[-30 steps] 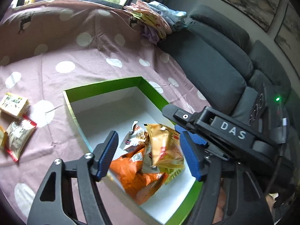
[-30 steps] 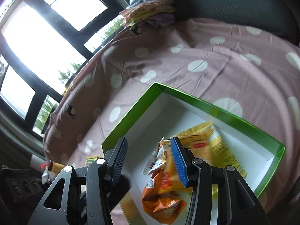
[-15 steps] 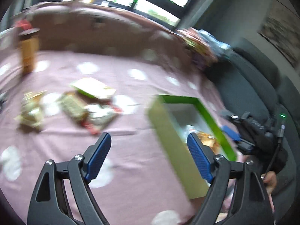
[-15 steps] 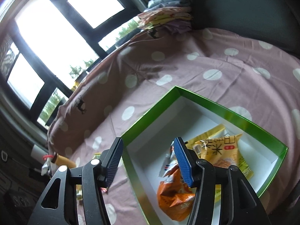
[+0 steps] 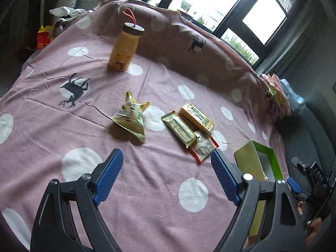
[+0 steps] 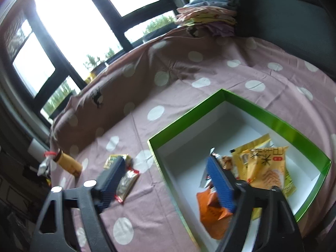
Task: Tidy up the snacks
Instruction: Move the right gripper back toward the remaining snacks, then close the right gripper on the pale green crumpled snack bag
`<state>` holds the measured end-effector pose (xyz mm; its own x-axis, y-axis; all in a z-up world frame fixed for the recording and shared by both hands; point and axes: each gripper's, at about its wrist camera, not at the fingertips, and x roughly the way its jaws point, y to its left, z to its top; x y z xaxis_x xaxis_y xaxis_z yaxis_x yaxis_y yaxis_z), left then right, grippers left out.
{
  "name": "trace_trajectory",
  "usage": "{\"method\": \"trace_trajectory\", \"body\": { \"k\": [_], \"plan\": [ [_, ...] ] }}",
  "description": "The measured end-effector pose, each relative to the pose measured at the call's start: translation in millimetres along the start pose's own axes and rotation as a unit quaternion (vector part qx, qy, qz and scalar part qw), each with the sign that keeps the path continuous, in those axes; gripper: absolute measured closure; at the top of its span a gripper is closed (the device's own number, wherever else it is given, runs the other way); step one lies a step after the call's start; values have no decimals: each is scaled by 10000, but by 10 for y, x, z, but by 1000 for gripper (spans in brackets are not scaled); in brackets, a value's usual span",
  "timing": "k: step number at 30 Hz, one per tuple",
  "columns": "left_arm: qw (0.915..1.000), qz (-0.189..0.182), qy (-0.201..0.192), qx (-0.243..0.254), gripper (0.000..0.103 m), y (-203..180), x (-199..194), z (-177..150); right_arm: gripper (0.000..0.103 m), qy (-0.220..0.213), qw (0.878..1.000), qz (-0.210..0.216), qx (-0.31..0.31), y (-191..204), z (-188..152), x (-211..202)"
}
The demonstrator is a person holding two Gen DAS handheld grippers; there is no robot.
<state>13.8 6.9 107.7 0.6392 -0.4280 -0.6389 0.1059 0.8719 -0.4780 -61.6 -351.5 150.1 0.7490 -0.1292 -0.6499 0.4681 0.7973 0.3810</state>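
Note:
My left gripper (image 5: 167, 168) hangs open over the pink dotted cloth with nothing between its fingers. Just ahead of it lie a crumpled yellow-green pouch (image 5: 131, 118), two wrapped bars (image 5: 179, 129) (image 5: 197, 116) and a red-edged packet (image 5: 202, 148). The green box (image 5: 258, 163) stands to its right. My right gripper (image 6: 166, 176) hovers over the near-left wall of the green box (image 6: 189, 115), its jaws opening and empty. Inside the box lie an orange packet (image 6: 212, 212), a yellow packet (image 6: 264, 168) and a small packet (image 6: 222, 159).
A tan bottle (image 5: 126, 46) with a dark lid stands at the far side of the cloth. Folded clothes (image 6: 205, 19) are piled by the grey sofa (image 6: 294, 21). Windows run behind the cloth's raised far edge. A hand on the right gripper (image 5: 310, 176) shows at the edge.
The left gripper swung left, away from the box to the loose snacks, and its jaws widened. The right gripper drew back a little and its jaws spread wide; the yellow packet lies in the box.

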Motion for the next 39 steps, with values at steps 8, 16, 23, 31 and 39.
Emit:
{"method": "trace_trajectory", "body": {
  "k": [8,16,23,31,39],
  "plan": [
    [9990,-198,-269,-297,3,187,-210,82,12,48,9974,-69,-716,426,-156,32],
    [9976,-123,-344,-585,3,474,-340,139,12,175,9969,173,-746,638,-293,81],
    [9962,476,-322,-661,3,693,-372,168,12,604,9932,429,-895,817,-443,273],
    [9913,1157,-226,-593,3,821,-320,188,12,1040,9866,563,-1120,1082,-619,495],
    [9848,1515,-364,-772,4,937,-342,227,12,1776,9684,850,-1531,1589,-684,1111]
  ]
}}
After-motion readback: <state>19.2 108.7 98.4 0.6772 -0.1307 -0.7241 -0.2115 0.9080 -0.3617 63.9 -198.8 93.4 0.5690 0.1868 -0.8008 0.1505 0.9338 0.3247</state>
